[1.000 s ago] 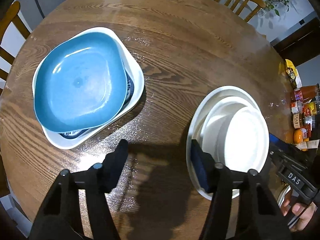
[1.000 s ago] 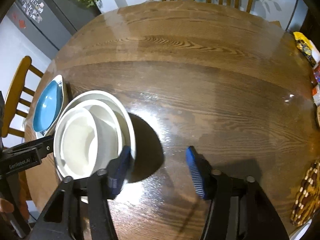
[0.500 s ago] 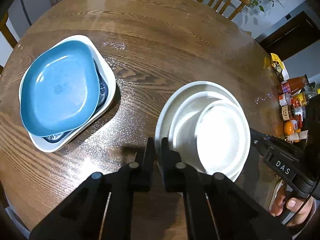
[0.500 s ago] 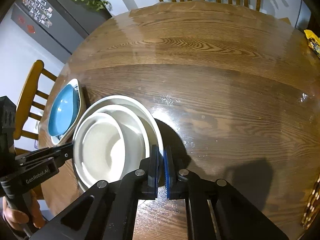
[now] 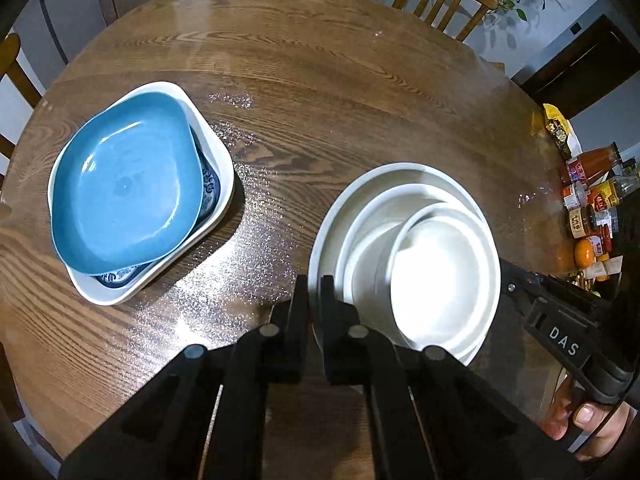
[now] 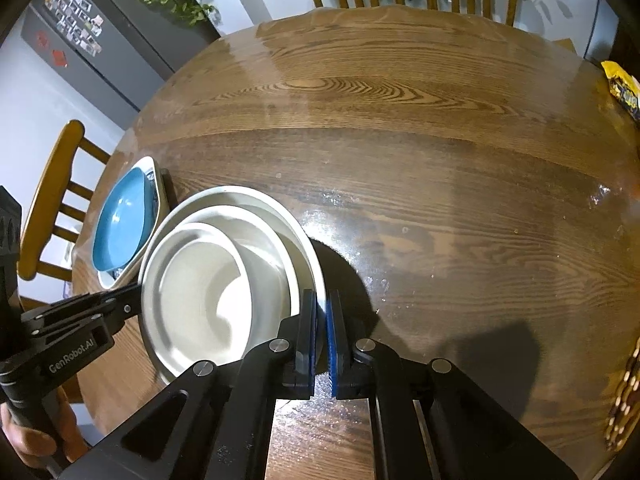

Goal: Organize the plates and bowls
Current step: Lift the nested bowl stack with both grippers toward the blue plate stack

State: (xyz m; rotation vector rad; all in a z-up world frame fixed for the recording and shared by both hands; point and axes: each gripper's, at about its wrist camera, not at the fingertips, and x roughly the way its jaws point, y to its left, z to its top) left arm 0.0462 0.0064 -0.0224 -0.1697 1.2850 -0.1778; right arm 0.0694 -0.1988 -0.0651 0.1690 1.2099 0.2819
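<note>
White glazed round plate (image 5: pixel 326 232), carrying two nested white bowls (image 5: pixel 444 276), sits toward four o'clock on the round brown wooden table (image 5: pixel 320 92). A second ago both claws gaped wide; now each has pinched onto that plate's rim. The left gripper (image 5: pixel 314 292) is clamped on the rim's seven o'clock edge, and the right gripper (image 6: pixel 321 308) on its opposite edge, with the thin white lip caught between blue pads. At nine o'clock a blue square-ish dish (image 5: pixel 124 188) rests in a blue-patterned one inside a white square dish (image 5: pixel 216 152). "DAS" is printed on the right gripper's black body and "GenRobot.AI" on the left one's. Sauce jars (image 5: pixel 592 196) crowd three o'clock, their labels too small to read.
</note>
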